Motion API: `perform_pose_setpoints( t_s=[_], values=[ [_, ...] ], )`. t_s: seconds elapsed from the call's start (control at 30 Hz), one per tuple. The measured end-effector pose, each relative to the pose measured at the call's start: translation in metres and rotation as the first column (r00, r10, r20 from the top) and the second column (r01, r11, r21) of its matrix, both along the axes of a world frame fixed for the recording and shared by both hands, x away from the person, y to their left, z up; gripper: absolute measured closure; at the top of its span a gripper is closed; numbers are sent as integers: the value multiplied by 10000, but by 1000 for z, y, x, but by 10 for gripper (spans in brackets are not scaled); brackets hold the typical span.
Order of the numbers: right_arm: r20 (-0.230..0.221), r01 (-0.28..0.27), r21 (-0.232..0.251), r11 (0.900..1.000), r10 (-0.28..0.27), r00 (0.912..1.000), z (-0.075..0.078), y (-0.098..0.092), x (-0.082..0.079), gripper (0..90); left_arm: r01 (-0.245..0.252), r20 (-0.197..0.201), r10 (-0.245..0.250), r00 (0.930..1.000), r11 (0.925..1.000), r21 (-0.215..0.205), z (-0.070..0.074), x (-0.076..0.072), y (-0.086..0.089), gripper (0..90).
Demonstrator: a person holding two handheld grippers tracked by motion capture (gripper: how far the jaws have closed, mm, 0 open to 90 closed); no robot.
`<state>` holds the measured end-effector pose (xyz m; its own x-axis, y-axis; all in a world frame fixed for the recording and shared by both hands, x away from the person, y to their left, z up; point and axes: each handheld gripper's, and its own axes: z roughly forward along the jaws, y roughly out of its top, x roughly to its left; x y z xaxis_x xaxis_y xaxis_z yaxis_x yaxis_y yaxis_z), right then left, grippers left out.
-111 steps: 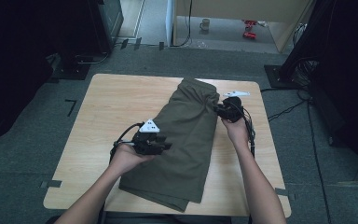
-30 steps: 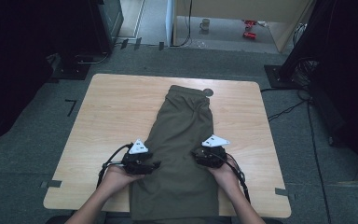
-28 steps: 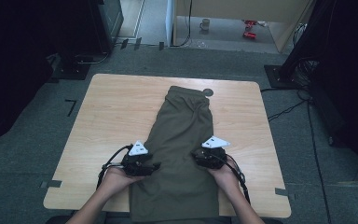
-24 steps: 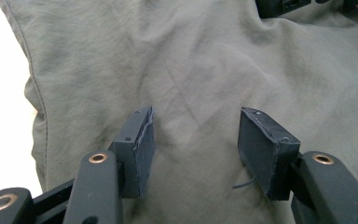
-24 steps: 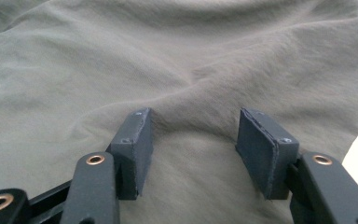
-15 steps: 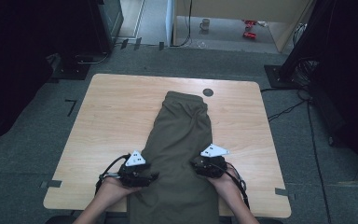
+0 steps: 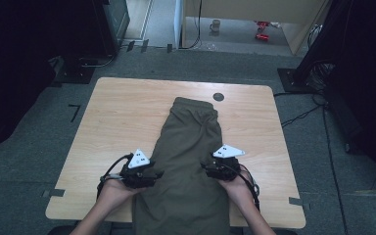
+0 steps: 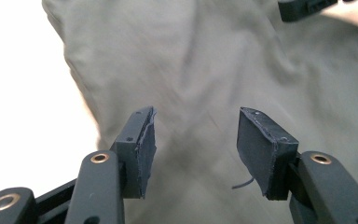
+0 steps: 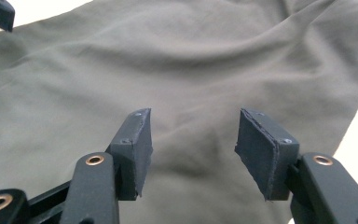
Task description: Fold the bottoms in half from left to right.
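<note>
Olive-green trousers (image 7: 190,161) lie lengthwise down the middle of the tabletop (image 7: 112,117). The left claw (image 8: 193,144) and right claw (image 9: 191,144) are both spread, empty, hovering over the cloth at lower centre, seemingly not touching it.

A lab or studio set up for recording. A plain wooden table (image 7: 127,122) stands alone on grey carpet (image 7: 39,147), with tape marks (image 7: 73,111) on the floor left of the table. Black curtains (image 7: 10,58) hang to both sides of it. Beyond the table are cables (image 7: 196,29) and a black stand base (image 7: 78,73); a mug (image 7: 216,24) sits on the floor farther back.
</note>
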<state>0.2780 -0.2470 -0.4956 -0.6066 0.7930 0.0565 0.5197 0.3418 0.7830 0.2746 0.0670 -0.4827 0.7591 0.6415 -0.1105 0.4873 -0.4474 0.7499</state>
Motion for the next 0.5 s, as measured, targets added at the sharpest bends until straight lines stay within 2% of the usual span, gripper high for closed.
perform_pose_setpoints(
  t_s=[0.03,0.1,0.2,0.3,0.4,0.5],
  values=[
    [-25,21,17,10000,-21,10000,1,0,2,445,-3,-43,2,10000,9999,-120,2,7,0,474],
    [-60,111,-12,9999,-111,9999,3,-2,9,438,-48,66,48,10000,10000,-31,5,19,0,471],
    [85,222,-90,9997,-221,9997,5,-6,21,419,-140,137,141,9998,9998,-125,8,37,-2,470],
    [78,366,-172,9992,-365,9993,7,-9,34,406,-117,257,115,9996,9999,93,9,57,-6,469],
    [126,566,-172,9983,-563,9983,9,-13,45,406,-99,415,94,9991,9999,134,11,70,-9,470],
    [239,945,49,9955,-946,9952,12,-21,58,405,-144,181,143,9997,9999,56,13,88,-12,469]
  ],
)
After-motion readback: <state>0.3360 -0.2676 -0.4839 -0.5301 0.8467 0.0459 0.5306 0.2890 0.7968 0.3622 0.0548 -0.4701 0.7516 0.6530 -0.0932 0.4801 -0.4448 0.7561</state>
